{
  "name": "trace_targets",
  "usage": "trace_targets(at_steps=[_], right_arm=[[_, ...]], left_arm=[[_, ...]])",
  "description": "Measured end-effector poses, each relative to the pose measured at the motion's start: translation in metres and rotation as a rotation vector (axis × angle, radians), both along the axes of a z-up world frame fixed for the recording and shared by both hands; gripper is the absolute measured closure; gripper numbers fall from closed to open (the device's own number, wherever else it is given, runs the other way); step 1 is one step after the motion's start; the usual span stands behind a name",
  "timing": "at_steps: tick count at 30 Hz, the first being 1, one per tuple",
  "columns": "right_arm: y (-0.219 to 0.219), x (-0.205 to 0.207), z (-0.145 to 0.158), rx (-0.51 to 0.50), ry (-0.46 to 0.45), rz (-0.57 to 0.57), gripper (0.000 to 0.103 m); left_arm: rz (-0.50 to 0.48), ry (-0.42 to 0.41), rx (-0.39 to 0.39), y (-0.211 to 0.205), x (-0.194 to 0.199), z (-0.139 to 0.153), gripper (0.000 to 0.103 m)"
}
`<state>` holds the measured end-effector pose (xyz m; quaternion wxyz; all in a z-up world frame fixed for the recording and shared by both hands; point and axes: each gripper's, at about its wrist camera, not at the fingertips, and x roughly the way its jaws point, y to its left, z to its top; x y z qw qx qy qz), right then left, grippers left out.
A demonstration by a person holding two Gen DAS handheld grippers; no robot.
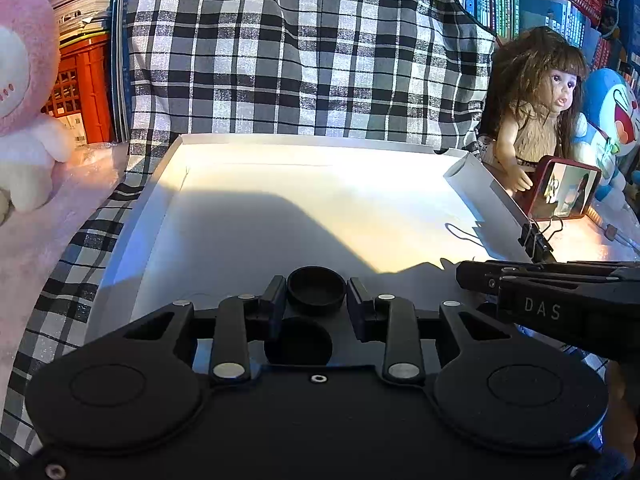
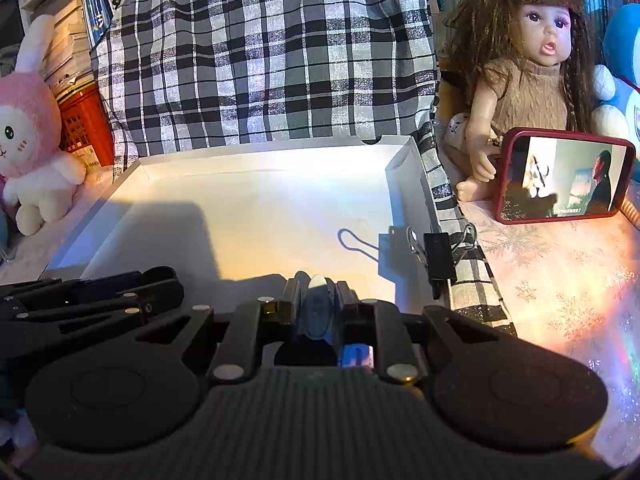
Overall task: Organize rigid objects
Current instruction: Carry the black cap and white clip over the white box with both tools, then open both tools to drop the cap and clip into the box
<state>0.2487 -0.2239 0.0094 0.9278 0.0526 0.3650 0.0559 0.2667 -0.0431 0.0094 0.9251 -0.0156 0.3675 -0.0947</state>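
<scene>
Right gripper (image 2: 316, 300) pinches a bluish piece (image 2: 318, 312) thinly, left gripper (image 1: 316, 300) clamps black cap (image 1: 316, 290) over white tray (image 1: 160, 184) ahead; either could slip.

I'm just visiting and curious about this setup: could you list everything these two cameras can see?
tray: one, white, centre, on the checked cloth
cap: one, black, between the left gripper's fingers
blue piece: one, translucent, between the right gripper's fingers
binder clip: one, black, on the tray's right wall
checked cloth: one, black and white, behind the tray
doll: one, brown-haired, right
phone: one, red case, before the doll
plush rabbit: one, pink, left
left gripper: black
right gripper: black
</scene>
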Motion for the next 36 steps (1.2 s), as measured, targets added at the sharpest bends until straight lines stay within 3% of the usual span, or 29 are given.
trace_targets(at_steps=[3, 7, 24, 36], right_arm=[[-0.001, -0.003, 0.001, 0.004, -0.009, -0.003, 0.076], [-0.003, -0.009, 0.006, 0.012, -0.028, -0.006, 0.058], [-0.014, -0.070, 0.034, 0.027, -0.194, 0.016, 0.033], [-0.012, -0.130, 0.035, 0.018, -0.276, 0.043, 0.022]], left_arm=[[-0.007, -0.008, -0.004, 0.000, -0.004, 0.002, 0.070], [-0.012, -0.031, -0.019, 0.000, -0.012, 0.009, 0.062], [-0.082, -0.138, -0.036, -0.003, -0.081, 0.039, 0.035], [-0.070, -0.202, -0.020, 0.004, -0.145, 0.040, 0.027]])
